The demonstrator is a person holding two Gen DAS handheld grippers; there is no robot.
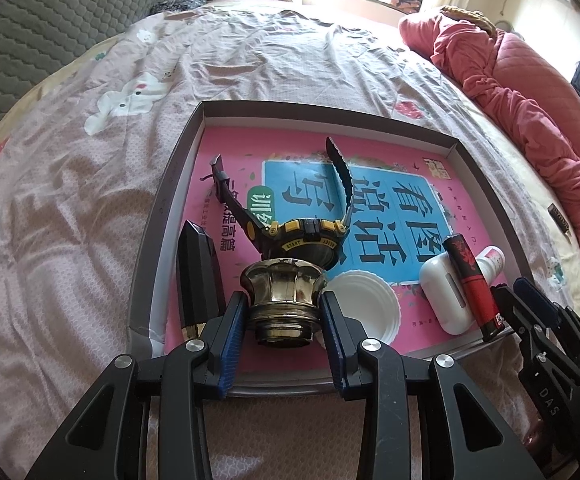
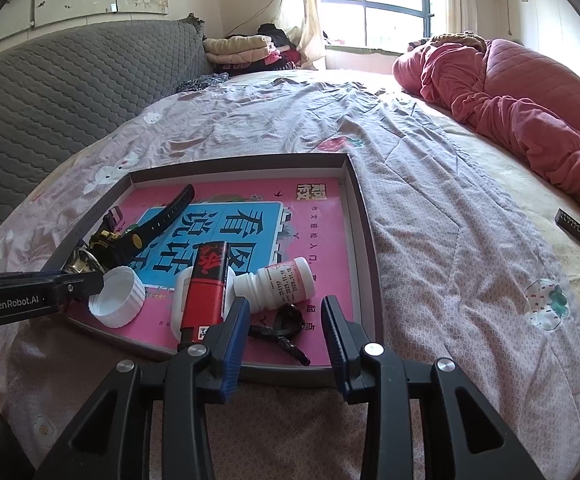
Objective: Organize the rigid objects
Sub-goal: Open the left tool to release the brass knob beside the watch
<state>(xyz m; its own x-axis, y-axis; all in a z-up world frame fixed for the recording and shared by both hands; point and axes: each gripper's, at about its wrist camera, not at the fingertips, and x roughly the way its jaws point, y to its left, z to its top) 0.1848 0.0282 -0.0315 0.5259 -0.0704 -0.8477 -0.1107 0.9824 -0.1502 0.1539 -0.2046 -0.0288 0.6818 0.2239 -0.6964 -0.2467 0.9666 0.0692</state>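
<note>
A shallow grey tray (image 1: 474, 168) lined with a pink book lies on the bed. My left gripper (image 1: 282, 300) is shut on a brass knob-shaped piece (image 1: 283, 284), held just over the tray's near end. Behind it lie a black-and-yellow watch (image 1: 306, 236), a white cap (image 1: 364, 304) and a black pointed case (image 1: 199, 276). My right gripper (image 2: 285, 304) is open over the tray's near right corner. A small black clip-like piece (image 2: 285, 326) lies on the book between its fingers, with no pad on it. A red-and-black tube (image 2: 205, 280), a white case (image 2: 179, 304) and a white pill bottle (image 2: 285, 280) lie close by.
The bed's pale printed sheet (image 2: 430, 208) spreads to the right of the tray. A pink quilt (image 2: 530, 100) is bunched along the far right. A small dark tag (image 2: 574, 222) lies on the sheet. A grey padded headboard (image 2: 69, 92) rises at the left.
</note>
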